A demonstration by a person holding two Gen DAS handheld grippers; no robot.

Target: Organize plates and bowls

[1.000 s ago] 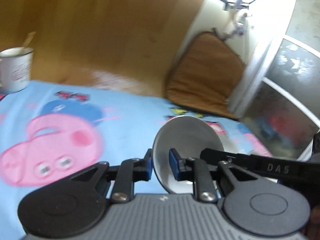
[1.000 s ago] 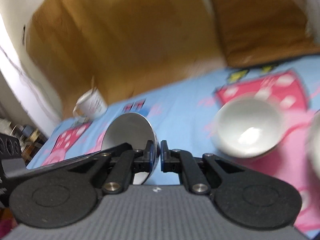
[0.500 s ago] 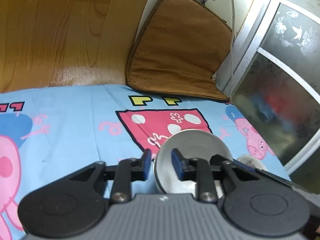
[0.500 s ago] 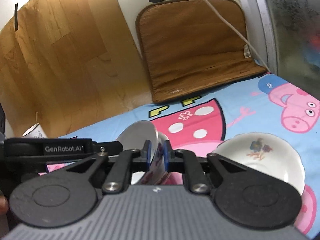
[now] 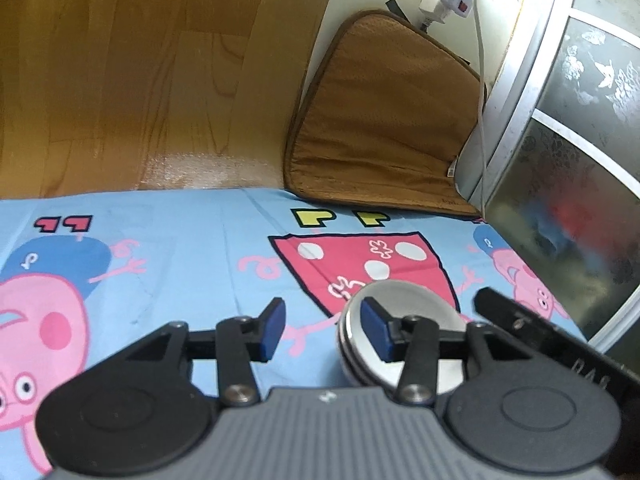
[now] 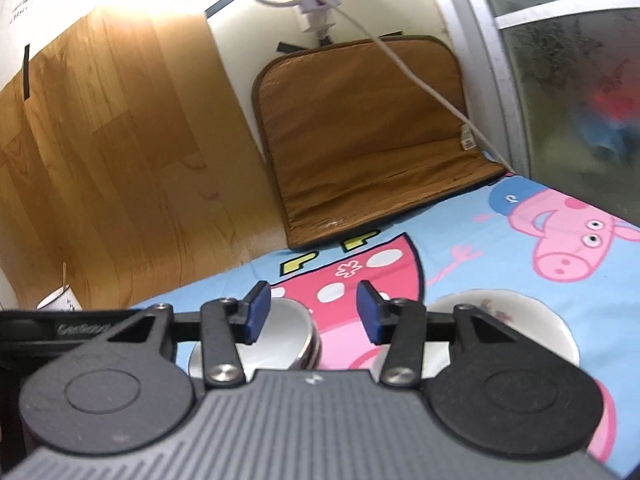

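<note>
My left gripper (image 5: pixel 322 330) has its jaws opening, and nothing sits between the blue pads; the stack of steel bowls (image 5: pixel 404 340) stands just past its right finger, rims up, on the cartoon-pig tablecloth (image 5: pixel 168 248). Only this view shows the ribbed edges of the stacked bowls from the side, and the black arm of my other tool crossing at lower right, with letters on it that look like "DAS". My right gripper (image 6: pixel 310 312) is likewise letting go, jaws opening, its pads clear of anything; from here the steel bowls (image 6: pixel 288 334) lie below and behind its left finger, partly hidden by the tool body. Only the right view shows the white patterned bowl (image 6: pixel 500 320) sitting upright beyond its right finger, and a white mug (image 6: pixel 60 300) with a stick in it far off to the left by the wood-look panel (image 6: pixel 100 140). The bar at lower left reads something like "GenRobot", blurred. Both views show the brown cushion (image 6: pixel 368 136) leaning on the wall ahead, a white cable (image 6: pixel 424 80) trailing across it.
</note>
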